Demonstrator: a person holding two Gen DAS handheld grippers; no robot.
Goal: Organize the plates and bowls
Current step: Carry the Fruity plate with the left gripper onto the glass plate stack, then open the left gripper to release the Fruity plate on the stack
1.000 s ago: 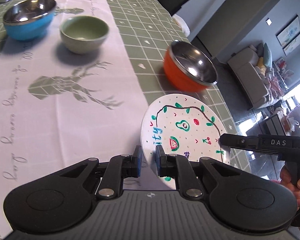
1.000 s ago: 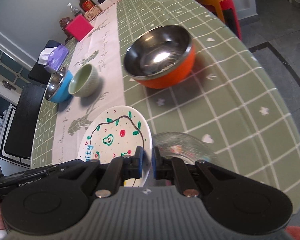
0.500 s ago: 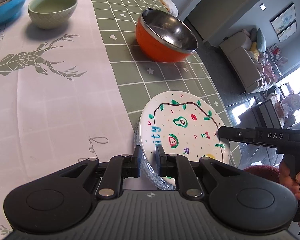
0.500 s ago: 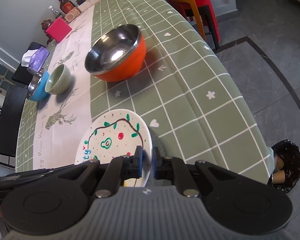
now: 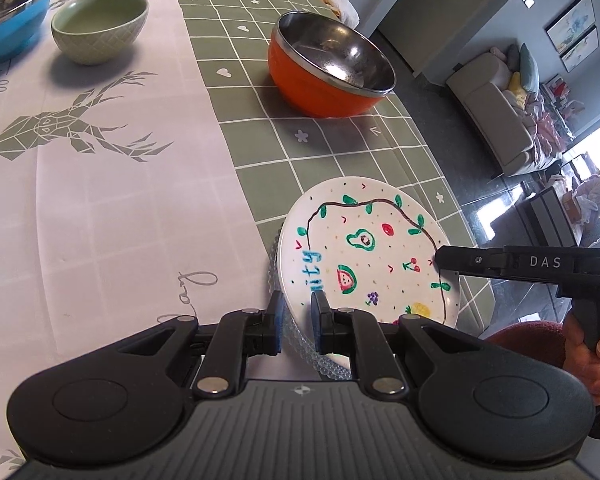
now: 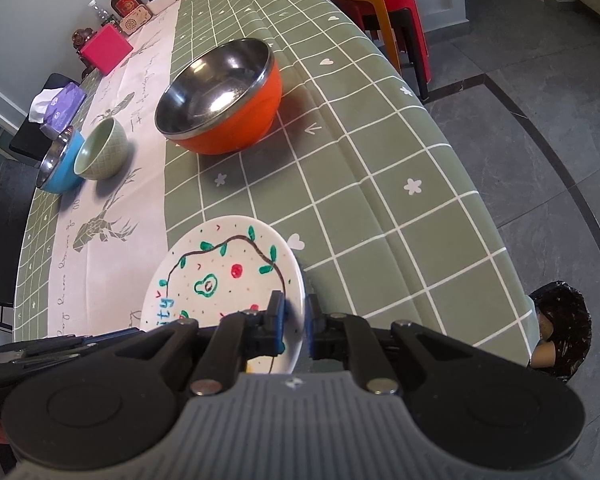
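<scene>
I have the painted plate (image 5: 364, 252) pinched at both rims, left gripper (image 5: 296, 322) and right gripper (image 6: 294, 326), settling it onto the glass plate (image 5: 278, 280) at six o'clock from the orange bowl (image 5: 328, 72); next, I judge, release gently.

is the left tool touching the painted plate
Touching. In the left wrist view the left tool is shut on the near rim of the painted plate, one pad on top, one beneath.
</scene>
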